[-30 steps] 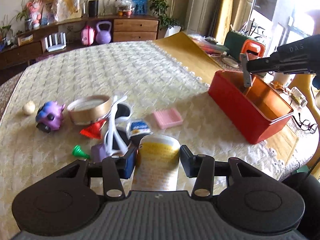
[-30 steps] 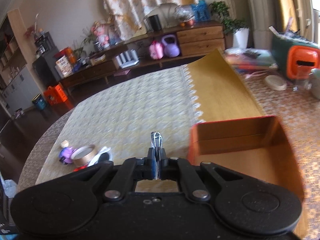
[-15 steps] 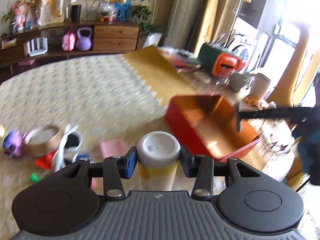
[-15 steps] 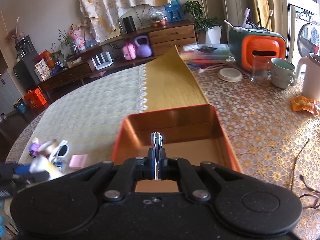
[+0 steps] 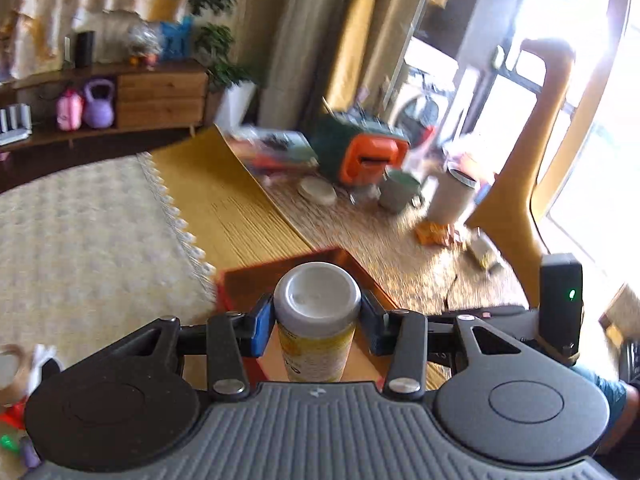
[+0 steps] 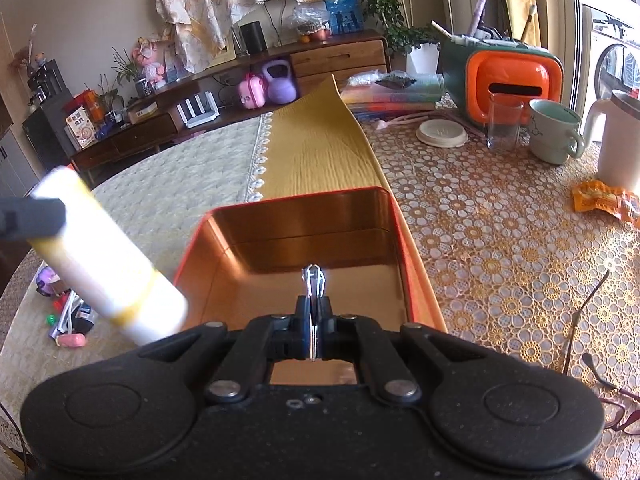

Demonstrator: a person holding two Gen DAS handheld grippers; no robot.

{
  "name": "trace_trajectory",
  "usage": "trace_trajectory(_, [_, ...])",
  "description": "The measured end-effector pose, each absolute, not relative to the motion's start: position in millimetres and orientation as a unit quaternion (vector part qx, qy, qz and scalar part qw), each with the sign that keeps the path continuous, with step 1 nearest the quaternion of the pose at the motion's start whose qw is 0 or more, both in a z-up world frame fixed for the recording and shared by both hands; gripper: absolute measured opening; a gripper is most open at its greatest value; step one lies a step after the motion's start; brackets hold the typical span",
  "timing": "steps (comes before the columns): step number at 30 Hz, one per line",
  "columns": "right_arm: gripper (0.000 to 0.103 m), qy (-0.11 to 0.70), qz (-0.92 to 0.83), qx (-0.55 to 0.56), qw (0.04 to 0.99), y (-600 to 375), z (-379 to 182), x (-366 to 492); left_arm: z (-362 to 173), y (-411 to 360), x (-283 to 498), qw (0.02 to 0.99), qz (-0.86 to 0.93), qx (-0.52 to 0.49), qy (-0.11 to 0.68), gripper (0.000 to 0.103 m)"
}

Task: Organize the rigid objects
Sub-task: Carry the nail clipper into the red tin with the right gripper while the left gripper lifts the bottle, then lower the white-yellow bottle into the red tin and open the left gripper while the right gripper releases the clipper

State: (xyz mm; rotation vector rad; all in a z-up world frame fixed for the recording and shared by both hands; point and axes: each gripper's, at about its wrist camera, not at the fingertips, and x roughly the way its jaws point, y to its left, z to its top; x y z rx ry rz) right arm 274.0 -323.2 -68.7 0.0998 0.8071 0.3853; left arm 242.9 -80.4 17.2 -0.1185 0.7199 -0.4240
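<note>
While your left gripper [image 5: 318, 326] pinches the white-and-yellow bottle [image 5: 316, 320] just under its cap, the red tin box [image 6: 308, 256] lies directly ahead of and below it, its near left corner under the bottle. The bottle's long axis is tilted, cap toward you and base pointing down toward the box's left wall; in the right wrist view the base hangs above that wall's rim, not yet inside.

Your right gripper [image 6: 314, 320], jaws pressed together on a thin metal clip [image 6: 314, 280], sits over the box's near edge and is the closer hand to the box floor. That floor looks bare, so there is room for both, but the two grippers are near each other there. Beyond the box's right wall lie spectacles [image 6: 592, 360]; the remaining clutter [image 6: 66, 320] is near the table's left edge.
</note>
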Motion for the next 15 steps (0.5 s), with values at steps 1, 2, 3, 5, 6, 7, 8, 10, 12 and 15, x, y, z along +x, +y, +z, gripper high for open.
trace_trajectory(1, [0.002, 0.391, 0.185, 0.046, 0.9, -324.4, -70.5, 275.2, 11.5, -88.3, 247.7, 0.91, -0.205, -0.049, 0.358, 0.044])
trace_trajectory(2, [0.002, 0.393, 0.184, 0.043, 0.9, -324.9, -72.6, 276.5, 5.2, -95.4, 253.8, 0.907, -0.203, -0.044, 0.367, 0.044])
trace_trajectory(3, [0.002, 0.395, 0.183, 0.041, 0.899, -324.8, -73.9, 276.8, -1.3, -100.4, 259.6, 0.903, -0.203, -0.043, 0.377, 0.044])
trace_trajectory(5, [0.002, 0.398, 0.184, 0.04, 0.898, -325.6, -77.0, 278.0, -12.8, -107.5, 271.3, 0.895, -0.202, -0.04, 0.395, 0.044])
trace_trajectory(6, [0.002, 0.4, 0.184, 0.039, 0.897, -325.6, -78.4, 278.5, -17.4, -111.1, 275.7, 0.894, -0.199, -0.036, 0.4, 0.044])
trace_trajectory(7, [0.002, 0.401, 0.185, 0.037, 0.896, -325.8, -80.0, 279.3, -21.8, -114.6, 280.8, 0.893, -0.195, -0.029, 0.405, 0.044])
trace_trajectory(8, [0.002, 0.402, 0.185, 0.036, 0.896, -325.8, -81.5, 280.2, -25.3, -117.3, 285.2, 0.891, -0.194, -0.024, 0.409, 0.044])
trace_trajectory(10, [0.002, 0.406, 0.185, 0.036, 0.894, -326.9, -84.8, 282.4, -31.9, -121.2, 294.6, 0.887, -0.192, -0.02, 0.419, 0.044])
trace_trajectory(12, [0.002, 0.408, 0.184, 0.037, 0.893, -327.8, -87.4, 285.5, -36.8, -124.3, 302.9, 0.885, -0.187, -0.017, 0.426, 0.044])
trace_trajectory(15, [0.002, 0.411, 0.183, 0.039, 0.892, -328.3, -90.7, 290.8, -39.4, -129.3, 313.7, 0.886, -0.187, -0.01, 0.424, 0.044])
